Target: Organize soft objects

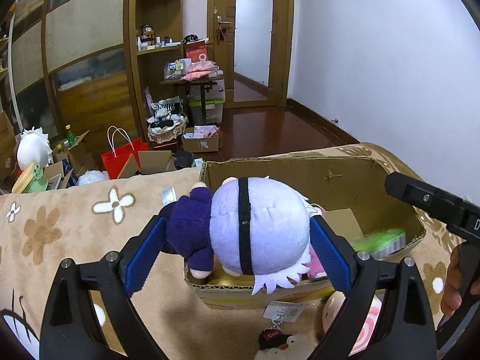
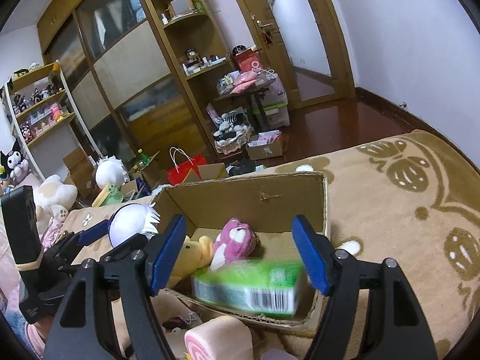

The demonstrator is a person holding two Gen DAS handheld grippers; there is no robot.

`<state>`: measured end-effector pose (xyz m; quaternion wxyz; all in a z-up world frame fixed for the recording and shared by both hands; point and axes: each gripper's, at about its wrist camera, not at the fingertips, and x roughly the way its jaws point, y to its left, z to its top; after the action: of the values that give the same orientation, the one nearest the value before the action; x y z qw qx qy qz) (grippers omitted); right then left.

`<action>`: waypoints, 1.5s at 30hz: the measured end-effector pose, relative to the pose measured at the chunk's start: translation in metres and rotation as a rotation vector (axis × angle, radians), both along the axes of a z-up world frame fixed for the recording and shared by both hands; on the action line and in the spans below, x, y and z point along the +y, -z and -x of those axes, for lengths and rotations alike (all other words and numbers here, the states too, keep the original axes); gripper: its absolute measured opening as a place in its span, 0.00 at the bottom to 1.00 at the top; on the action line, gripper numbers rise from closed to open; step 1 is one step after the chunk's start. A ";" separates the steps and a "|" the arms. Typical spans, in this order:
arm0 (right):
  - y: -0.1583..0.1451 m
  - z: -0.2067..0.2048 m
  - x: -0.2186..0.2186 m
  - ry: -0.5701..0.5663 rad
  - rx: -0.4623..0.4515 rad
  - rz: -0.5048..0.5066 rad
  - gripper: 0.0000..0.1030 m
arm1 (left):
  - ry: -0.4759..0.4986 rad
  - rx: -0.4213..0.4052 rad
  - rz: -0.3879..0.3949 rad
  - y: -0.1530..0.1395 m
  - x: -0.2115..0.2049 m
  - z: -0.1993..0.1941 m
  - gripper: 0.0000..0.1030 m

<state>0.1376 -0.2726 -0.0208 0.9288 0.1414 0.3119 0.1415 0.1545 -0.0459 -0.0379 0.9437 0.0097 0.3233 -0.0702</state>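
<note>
My left gripper (image 1: 237, 237) is shut on a plush doll (image 1: 255, 228) with a pale lilac head, black band and purple body, held over the near left corner of an open cardboard box (image 1: 300, 177). The doll's head also shows in the right wrist view (image 2: 132, 223). My right gripper (image 2: 240, 252) is open above the box (image 2: 255, 192). A green tissue pack (image 2: 249, 288) is blurred just below its fingers, inside the box. A pink plush (image 2: 237, 240) and a yellow plush (image 2: 195, 252) lie in the box.
The box sits on a beige flowered blanket (image 2: 405, 210). A pink swirl roll plush (image 2: 216, 342) and a small penguin keychain plush (image 1: 282, 345) lie in front of the box. Beyond the bed are floor clutter, a red bag (image 1: 126, 156) and wooden shelves.
</note>
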 end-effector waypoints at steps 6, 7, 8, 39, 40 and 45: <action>-0.006 0.005 -0.004 0.014 -0.010 -0.020 0.85 | 0.008 0.020 -0.017 0.000 -0.002 0.001 0.93; -0.007 0.006 -0.004 0.015 -0.010 -0.022 0.85 | 0.012 0.020 -0.013 -0.001 -0.002 0.001 0.94; -0.008 0.007 -0.004 0.016 -0.011 -0.022 0.87 | 0.018 0.019 -0.005 -0.001 -0.001 0.001 0.94; -0.026 0.086 -0.018 0.108 0.043 0.024 0.98 | 0.002 0.098 -0.127 -0.025 0.001 0.088 0.95; -0.026 0.089 -0.019 0.113 0.047 0.019 0.98 | -0.003 0.102 -0.122 -0.025 0.001 0.090 0.95; -0.023 0.099 -0.017 0.123 0.065 0.022 0.98 | -0.013 0.148 -0.084 -0.019 0.006 0.093 0.95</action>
<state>0.0387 -0.2899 0.0020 0.9267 0.1545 0.3340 0.0759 0.0611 -0.0395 -0.0193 0.9164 0.0421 0.3948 -0.0510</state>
